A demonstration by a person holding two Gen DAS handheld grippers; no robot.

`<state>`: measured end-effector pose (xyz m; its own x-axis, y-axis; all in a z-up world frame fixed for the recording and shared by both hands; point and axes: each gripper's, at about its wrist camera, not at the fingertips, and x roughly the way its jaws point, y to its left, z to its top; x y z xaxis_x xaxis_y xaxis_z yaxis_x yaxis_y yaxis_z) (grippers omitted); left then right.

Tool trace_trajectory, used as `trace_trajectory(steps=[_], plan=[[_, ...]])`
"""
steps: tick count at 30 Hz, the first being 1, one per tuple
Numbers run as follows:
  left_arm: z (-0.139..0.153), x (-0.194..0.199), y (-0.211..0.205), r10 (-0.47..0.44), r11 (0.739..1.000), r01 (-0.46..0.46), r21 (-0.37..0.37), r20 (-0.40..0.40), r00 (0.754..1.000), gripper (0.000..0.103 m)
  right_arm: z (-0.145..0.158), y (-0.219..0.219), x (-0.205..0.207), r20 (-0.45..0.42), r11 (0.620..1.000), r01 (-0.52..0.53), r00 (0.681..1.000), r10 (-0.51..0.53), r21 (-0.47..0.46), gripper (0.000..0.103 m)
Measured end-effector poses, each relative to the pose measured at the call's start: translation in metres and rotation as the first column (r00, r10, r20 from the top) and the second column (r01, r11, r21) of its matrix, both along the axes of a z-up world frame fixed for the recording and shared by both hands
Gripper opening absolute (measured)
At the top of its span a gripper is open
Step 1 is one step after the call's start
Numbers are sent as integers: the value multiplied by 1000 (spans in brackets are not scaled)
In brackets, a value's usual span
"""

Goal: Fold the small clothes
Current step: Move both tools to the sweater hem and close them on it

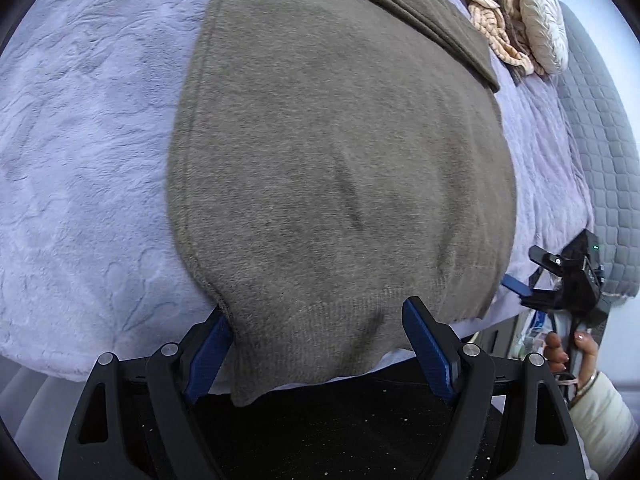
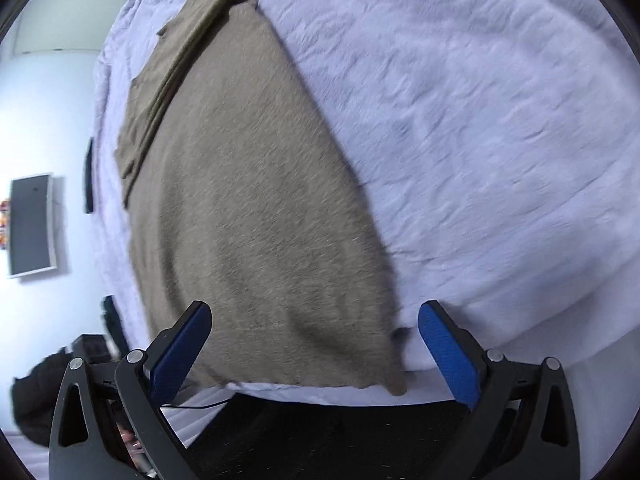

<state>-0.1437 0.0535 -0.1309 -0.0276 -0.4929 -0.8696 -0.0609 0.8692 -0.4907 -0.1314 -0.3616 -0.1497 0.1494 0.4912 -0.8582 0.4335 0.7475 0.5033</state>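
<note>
Midway through the fold, the olive sweater lies flat at frame centre on the lavender bed, one sleeve already folded in, as left claw and right claw, both spread, flank its hem.

Olive-brown fuzzy sweater on a pale lavender embossed blanket, cream-and-tan striped cloth beyond, grey quilted cover alongside, blue-padded black tongs
</note>
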Motion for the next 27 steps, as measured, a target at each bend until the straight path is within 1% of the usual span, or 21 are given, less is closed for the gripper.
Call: trace_trajectory(steps=[2,5,8,9,10,11,13,14,17,19,20,21,22,23,24,25,27], plan=[[-4,2,-1,-1,999,1,-35,-7,1000,82,-11,6,-1,-7,994,8,1000,-7,110,103],[-5,7,-7,19,997,-21,-71,-23,1000,82,-13,15,0,5,985,-22,1000,21,173,103],[7,12,-8,51,981,-51,-190,-7,999,82,0,28,6,66,962,-82,996,67,262,103],[11,13,-10,52,976,-50,-211,5,999,82,4,31,9,87,952,-99,993,77,289,103],[12,14,-11,47,978,-44,-203,12,999,82,5,33,12,99,944,-115,991,88,309,103],[11,15,-14,36,984,-33,-176,12,999,82,3,34,15,96,941,-130,990,104,313,103],[1,16,-16,22,993,-23,-119,-8,1000,82,-6,34,18,60,949,-141,990,130,283,103],[-3,15,-16,19,994,-21,-103,-23,1000,82,-11,34,19,41,954,-141,990,135,266,103],[-6,13,-16,13,995,-15,-95,-23,1000,82,-24,31,17,-2,962,-124,992,129,241,103],[-5,14,-17,12,996,-14,-88,-28,1000,82,-30,28,13,-28,967,-105,993,114,234,97],[-6,16,-18,12,996,-15,-83,-34,999,82,-33,27,10,-43,968,-94,993,107,231,88],[-6,18,-20,14,997,-17,-77,-37,999,82,-36,27,9,-61,970,-84,993,100,226,72],[-7,19,-23,15,997,-17,-74,-37,999,82,-39,25,8,-80,973,-79,992,98,217,64],[-7,21,-26,16,997,-18,-70,-36,999,82,-41,22,6,-95,975,-79,990,100,207,51],[-6,22,-28,18,998,-21,-67,-36,999,82,-41,21,5,-100,976,-85,989,106,202,41],[-7,21,-28,23,997,-26,-67,-37,999,82,-40,22,4,-99,974,-96,988,118,203,36],[-11,21,-25,38,996,-41,-74,-39,998,82,-38,21,2,-92,971,-124,985,145,205,18]])
